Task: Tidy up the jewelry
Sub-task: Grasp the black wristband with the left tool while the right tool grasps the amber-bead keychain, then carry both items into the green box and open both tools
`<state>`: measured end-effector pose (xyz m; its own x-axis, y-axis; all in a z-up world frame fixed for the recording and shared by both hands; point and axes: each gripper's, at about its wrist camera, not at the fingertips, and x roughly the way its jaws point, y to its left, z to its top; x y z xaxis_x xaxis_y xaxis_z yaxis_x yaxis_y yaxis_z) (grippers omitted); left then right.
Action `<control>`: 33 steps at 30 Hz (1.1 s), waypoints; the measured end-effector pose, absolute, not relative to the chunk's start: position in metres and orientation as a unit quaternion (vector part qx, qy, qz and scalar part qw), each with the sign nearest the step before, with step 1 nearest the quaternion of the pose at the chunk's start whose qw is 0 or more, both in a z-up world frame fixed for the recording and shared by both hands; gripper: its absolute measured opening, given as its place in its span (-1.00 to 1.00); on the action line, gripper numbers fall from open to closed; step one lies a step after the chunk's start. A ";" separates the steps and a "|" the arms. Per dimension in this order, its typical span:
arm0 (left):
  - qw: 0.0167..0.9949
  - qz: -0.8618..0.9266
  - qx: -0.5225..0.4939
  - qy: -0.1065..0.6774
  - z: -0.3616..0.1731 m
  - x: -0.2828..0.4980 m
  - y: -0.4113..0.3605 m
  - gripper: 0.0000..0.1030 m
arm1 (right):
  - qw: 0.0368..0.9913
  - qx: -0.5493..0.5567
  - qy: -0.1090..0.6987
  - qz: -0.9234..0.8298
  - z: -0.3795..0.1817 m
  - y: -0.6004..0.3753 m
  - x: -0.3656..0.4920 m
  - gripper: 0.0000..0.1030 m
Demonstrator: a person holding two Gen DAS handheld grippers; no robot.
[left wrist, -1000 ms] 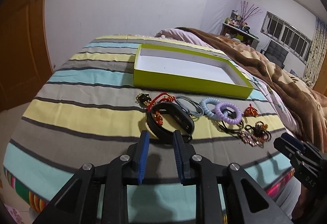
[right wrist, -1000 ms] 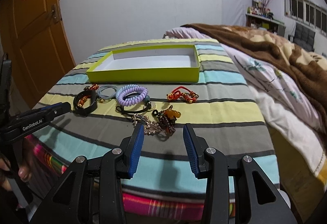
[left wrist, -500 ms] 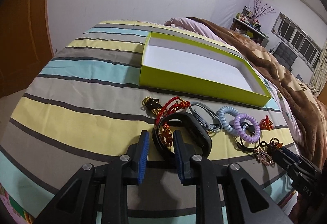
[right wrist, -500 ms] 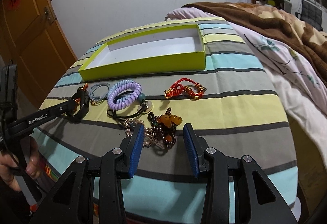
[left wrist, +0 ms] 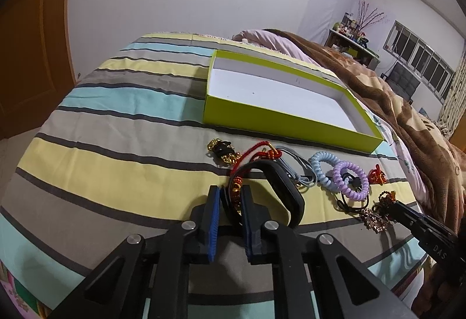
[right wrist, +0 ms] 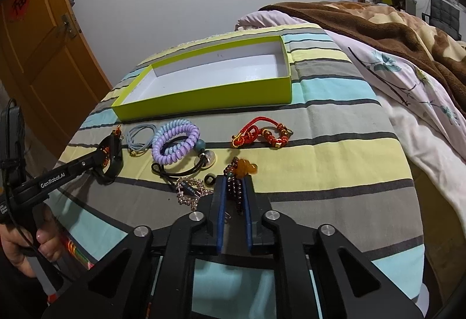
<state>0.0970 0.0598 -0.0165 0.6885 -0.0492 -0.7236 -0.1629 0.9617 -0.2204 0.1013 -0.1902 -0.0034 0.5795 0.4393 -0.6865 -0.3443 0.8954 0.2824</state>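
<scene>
Left tongs (left wrist: 230, 196): closing on the near rim of the black band (left wrist: 279, 188) and the orange beads (left wrist: 236, 190) lying inside it; both blue pads are pressing against them.
Right tongs (right wrist: 234, 188): closing narrow around the dark bead bracelet (right wrist: 234, 188), with its amber charm (right wrist: 246, 169) sticking out just past the tips.
Bed (right wrist: 335, 161): striped cover is carrying all the jewelry in a loose row near the front edge.
Box (left wrist: 279, 115): green with a white inside, sitting behind the row, nothing lying in it.
Purple coil tie (right wrist: 174, 141): lying on a blue coil tie (left wrist: 320, 170), between the two tongs, beside thin grey elastic loops (right wrist: 139, 137).
Red cord bracelet (right wrist: 262, 135): resting alone, right of the coils, near the box's front wall.
Chain (right wrist: 190, 192): pinkish links lying just left of the right tongs.
Gold and black charm (left wrist: 222, 151): sitting left of the black band, apart from it.
Hand (right wrist: 26, 246): gripping the left handle at the lower left of the right view.
</scene>
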 end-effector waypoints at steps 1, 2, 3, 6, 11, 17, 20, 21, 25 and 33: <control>0.910 0.031 -0.134 0.392 -0.016 0.096 0.060 -0.82 | 0.887 0.059 0.402 0.221 -0.003 -0.190 0.101 -0.82; 0.910 0.030 -0.135 0.391 -0.015 0.094 0.060 -0.86 | 0.887 0.059 0.401 0.221 -0.003 -0.190 0.101 -0.83; 0.910 0.028 -0.137 0.390 -0.014 0.093 0.061 -0.87 | 0.887 0.060 0.401 0.221 -0.003 -0.191 0.100 -0.83; 0.911 0.028 -0.139 0.388 -0.014 0.088 0.063 -0.87 | 0.887 0.062 0.400 0.220 -0.003 -0.192 0.099 -0.83; 0.912 0.031 -0.137 0.386 -0.011 0.082 0.064 -0.87 | 0.889 0.064 0.397 0.220 -0.001 -0.194 0.096 -0.86; 0.915 0.032 -0.134 0.380 -0.003 0.076 0.064 -0.87 | 0.893 0.066 0.385 0.224 0.008 -0.197 0.093 -0.86; 0.918 0.030 -0.129 0.374 0.005 0.075 0.063 -0.87 | 0.895 0.066 0.378 0.226 0.013 -0.198 0.092 -0.86; 0.920 0.028 -0.127 0.370 0.008 0.075 0.062 -0.87 | 0.896 0.067 0.375 0.227 0.016 -0.199 0.092 -0.86; 0.926 0.020 -0.117 0.359 0.021 0.076 0.057 -0.87 | 0.898 0.069 0.366 0.234 0.025 -0.200 0.094 -0.86; 0.936 0.002 -0.082 0.342 0.048 0.100 0.042 -0.87 | 0.907 0.051 0.338 0.247 0.048 -0.190 0.115 -0.86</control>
<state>0.1000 0.0425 0.0475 0.7661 -0.0531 -0.6406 -0.0593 0.9865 -0.1527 0.1155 -0.1903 0.0480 0.6495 0.4826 -0.5875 -0.4141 0.8726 0.2590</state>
